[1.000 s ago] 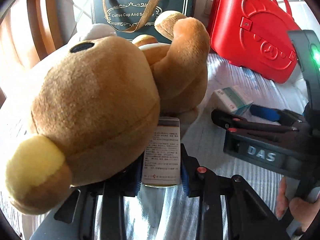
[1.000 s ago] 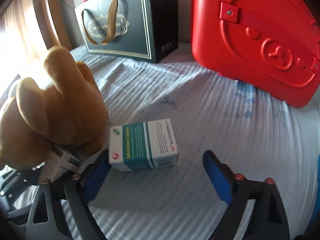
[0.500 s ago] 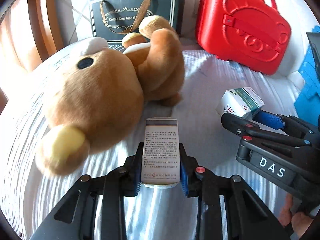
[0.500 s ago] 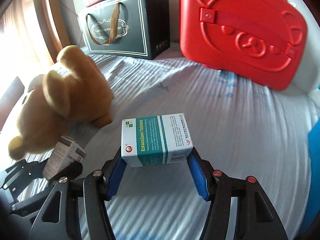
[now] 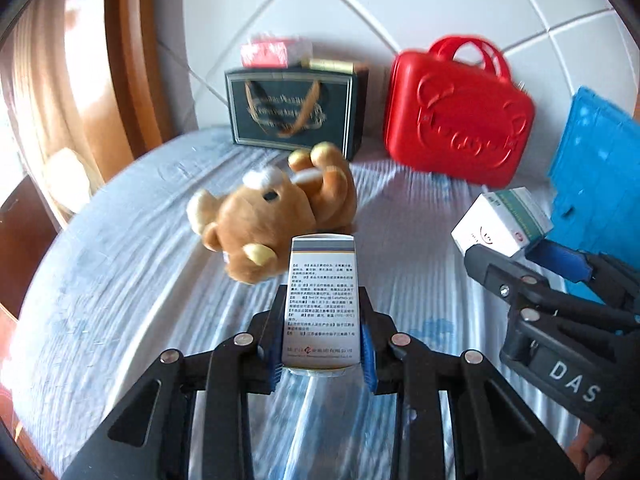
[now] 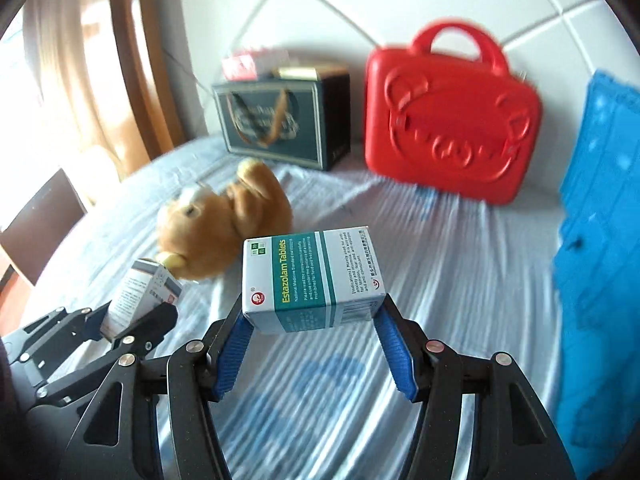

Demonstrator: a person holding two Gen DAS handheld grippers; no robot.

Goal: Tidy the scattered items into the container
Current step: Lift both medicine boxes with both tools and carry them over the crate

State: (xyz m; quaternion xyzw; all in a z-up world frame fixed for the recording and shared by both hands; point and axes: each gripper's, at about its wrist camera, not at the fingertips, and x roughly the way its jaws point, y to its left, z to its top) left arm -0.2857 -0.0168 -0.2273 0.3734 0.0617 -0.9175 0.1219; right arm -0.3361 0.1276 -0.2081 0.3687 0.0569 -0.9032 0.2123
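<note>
I have both claws loaded. My left claw (image 5: 322, 328) is clamped on a tall white cardboard medicine box with dense black print (image 5: 322, 296), held upright at the lower centre of the left wrist view. My right claw (image 6: 314, 334) is clamped across the ends of a white and teal cardboard box marked Estazolam Tablets (image 6: 314, 280), sitting at the centre of the right wrist view, clear of the bed.

Both boxes are off the pale blue ribbed bedcover (image 5: 120, 280), so I judge the pick-up half of this step done and the drop-off still to come. The brown plush teddy bear (image 5: 276, 216) lies on its back in the middle of the bed, untouched, so it is left to tidy.

I cannot be sure which thing is the container. The blue plastic crate wall (image 6: 600, 216) at the right edge is my best guess; the red hard plastic bear-face case (image 5: 460, 108) and the dark green gift bag (image 5: 294, 114) stand at the top of the frame against the white padded headboard (image 5: 400, 4).
</note>
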